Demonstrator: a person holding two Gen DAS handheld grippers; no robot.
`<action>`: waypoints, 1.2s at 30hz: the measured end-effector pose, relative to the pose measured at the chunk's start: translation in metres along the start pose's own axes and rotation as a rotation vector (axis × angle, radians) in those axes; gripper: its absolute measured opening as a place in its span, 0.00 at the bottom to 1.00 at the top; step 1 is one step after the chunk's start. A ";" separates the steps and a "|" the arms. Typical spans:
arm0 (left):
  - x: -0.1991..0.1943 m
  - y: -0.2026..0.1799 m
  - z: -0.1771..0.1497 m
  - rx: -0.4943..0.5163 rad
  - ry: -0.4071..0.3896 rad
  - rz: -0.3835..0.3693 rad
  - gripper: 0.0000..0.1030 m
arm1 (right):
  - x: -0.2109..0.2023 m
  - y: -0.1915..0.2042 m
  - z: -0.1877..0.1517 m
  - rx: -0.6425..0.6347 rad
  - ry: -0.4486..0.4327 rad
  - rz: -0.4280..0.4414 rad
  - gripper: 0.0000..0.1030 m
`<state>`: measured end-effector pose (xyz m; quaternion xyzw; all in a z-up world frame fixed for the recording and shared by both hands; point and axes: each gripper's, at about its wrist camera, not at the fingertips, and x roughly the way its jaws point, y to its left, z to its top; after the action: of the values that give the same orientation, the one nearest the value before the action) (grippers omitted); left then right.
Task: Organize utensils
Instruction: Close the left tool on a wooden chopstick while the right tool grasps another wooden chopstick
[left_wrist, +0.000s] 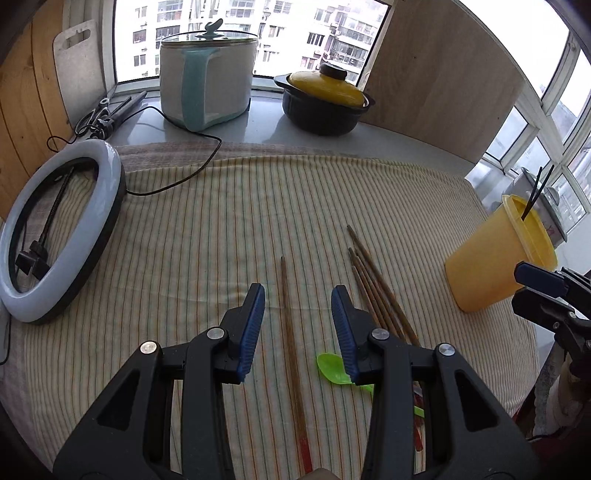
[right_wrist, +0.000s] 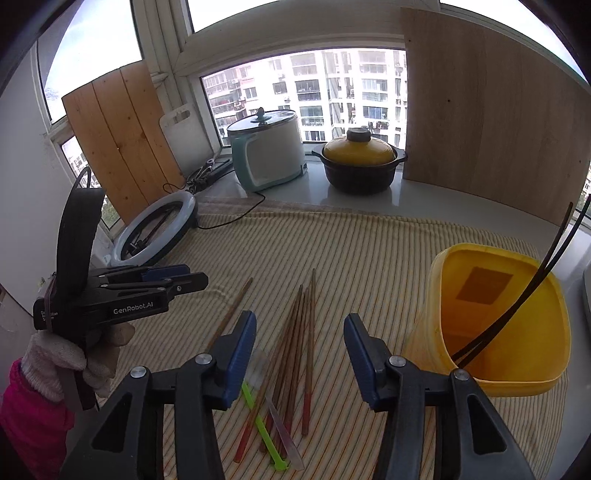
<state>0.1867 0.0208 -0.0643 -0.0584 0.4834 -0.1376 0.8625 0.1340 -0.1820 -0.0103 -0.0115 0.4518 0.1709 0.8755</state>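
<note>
- Left gripper (left_wrist: 298, 295): black plastic arms with ribbed blue pads; jaws stand apart with nothing pressed between them. A single wooden chopstick (left_wrist: 290, 332) lies on the cloth in the gap, untouched.
- Right gripper (right_wrist: 300, 325): same build; jaws apart and empty, above the bundle of chopsticks (right_wrist: 299, 354).
- Chopsticks: slim brown wooden rods with reddish lower ends. The bundle lies fanned and overlapping near the middle of the cloth; the single chopstick lies apart, just to its left in the left wrist view.
- Green plastic spoon (left_wrist: 332, 369): glossy, rounded bowl, lying beside the bundle and partly hidden by the left gripper's pad.
- Clear plastic utensil (right_wrist: 282, 424): flat and pale, lying across the bundle's lower ends; its type may be a knife, but the view does not settle it.
- Yellow plastic cup (right_wrist: 491, 380): smooth, rounded-square rim, upright to the right of the bundle. Two thin black sticks (right_wrist: 517, 295) lean inside it.
- Surface: striped cloth (left_wrist: 221, 229), cream with fine dark lines, lightly creased, over a pale counter.
- Room: window (right_wrist: 314, 92) facing apartment blocks; a white and teal cooker (left_wrist: 207, 81) with a glass lid, a dark pot with a yellow lid (left_wrist: 325, 99), a ring light (left_wrist: 59, 229) lying flat, and wooden boards (right_wrist: 491, 118) leaning at the sill.
</note>
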 end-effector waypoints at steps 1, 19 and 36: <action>0.004 0.002 -0.002 -0.001 0.013 0.002 0.36 | 0.009 0.000 0.000 0.006 0.027 0.008 0.45; 0.051 0.012 -0.017 -0.026 0.138 -0.011 0.13 | 0.129 -0.022 0.004 0.115 0.315 -0.079 0.17; 0.065 0.004 -0.016 0.020 0.162 0.032 0.09 | 0.147 -0.023 0.008 0.118 0.340 -0.072 0.14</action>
<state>0.2061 0.0055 -0.1268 -0.0308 0.5512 -0.1329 0.8231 0.2259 -0.1593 -0.1256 -0.0051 0.6018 0.1083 0.7912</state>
